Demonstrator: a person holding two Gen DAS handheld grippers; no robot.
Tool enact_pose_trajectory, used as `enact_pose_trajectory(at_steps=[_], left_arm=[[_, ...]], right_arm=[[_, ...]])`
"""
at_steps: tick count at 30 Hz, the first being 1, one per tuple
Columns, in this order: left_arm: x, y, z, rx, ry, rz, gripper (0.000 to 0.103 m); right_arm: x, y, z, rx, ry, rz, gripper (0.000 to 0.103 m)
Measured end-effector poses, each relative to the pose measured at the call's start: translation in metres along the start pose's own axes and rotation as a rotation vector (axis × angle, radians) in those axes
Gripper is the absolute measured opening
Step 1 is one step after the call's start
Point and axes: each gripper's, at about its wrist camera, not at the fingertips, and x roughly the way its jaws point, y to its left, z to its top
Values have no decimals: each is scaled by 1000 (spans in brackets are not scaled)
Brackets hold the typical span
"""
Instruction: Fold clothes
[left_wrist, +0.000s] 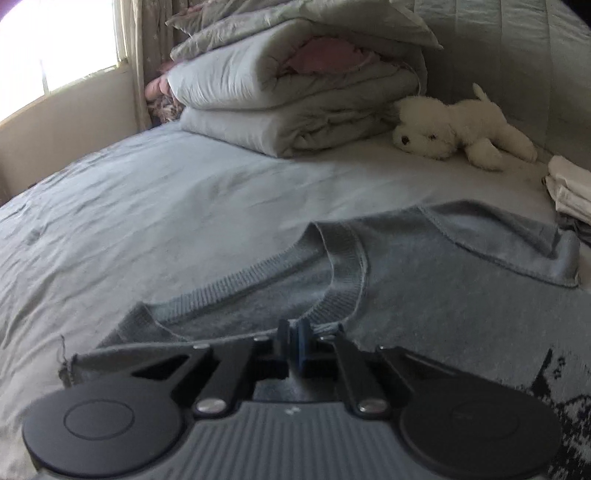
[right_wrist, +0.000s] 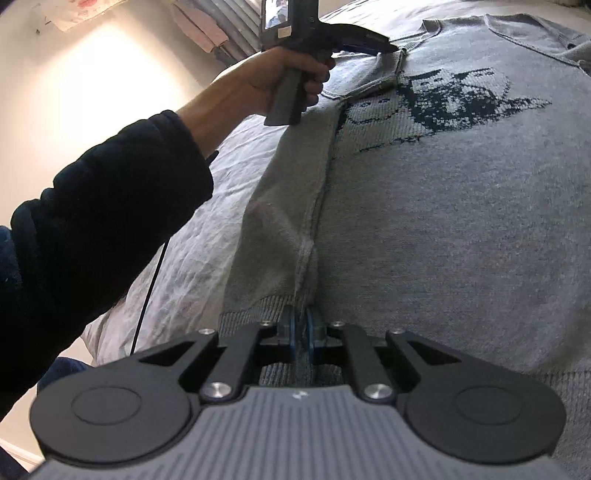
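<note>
The left gripper has its fingers pressed together on a fold of the grey sweater right at the ribbed neckband, which curves away just beyond the tips. In the right wrist view the same gripper, held by a hand coming out of a dark sleeve, pinches the sweater's collar edge at the far end of the garment. The right gripper has its fingers clamped on the ribbed hem, at the side seam that runs straight away from them. The sweater lies flat on the bed between the two grippers, its dark printed design beyond and to the right of the right fingers. Farther beyond the left fingers sit a folded duvet and a white plush dog.
</note>
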Motion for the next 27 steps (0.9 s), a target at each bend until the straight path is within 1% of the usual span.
enact_pose_trajectory(at_steps=[4,6,9,12,15,17,19,21,22,23,24,25,27], left_arm=[[-12,8,8,-83,-84,11,2],[-18,13,13,-136,-130,11,2],[-19,16,18,-178,-152,35,2],[-16,18,18,-230,-174,69,2],[-15,23,16,-308,-210,114,2],[-12,24,15,-330,-212,144,2],[-5,19,15,-316,-193,169,3],[6,13,14,-279,-145,175,3],[12,10,13,-259,-116,188,3],[17,8,12,-251,-91,193,4],[18,7,10,-249,-77,188,4],[15,7,9,-251,-80,183,5],[3,7,11,-257,-109,151,6]], right_arm=[[-1,1,-1,-6,-7,-8,10],[-4,3,-1,-14,-25,-12,10],[-11,3,0,-10,-58,-9,9],[-18,0,0,7,-73,-15,9],[-31,4,-1,-5,-103,34,9],[-33,6,-2,-15,-91,44,8],[-24,3,-5,5,-36,11,8],[-14,-5,-5,41,4,-55,8],[-11,-9,-5,68,10,-63,8],[-10,-11,-5,85,9,-51,9],[-10,-11,-5,83,6,-43,9],[-10,-9,-5,74,7,-43,10],[-10,-8,-7,66,15,-33,10]])
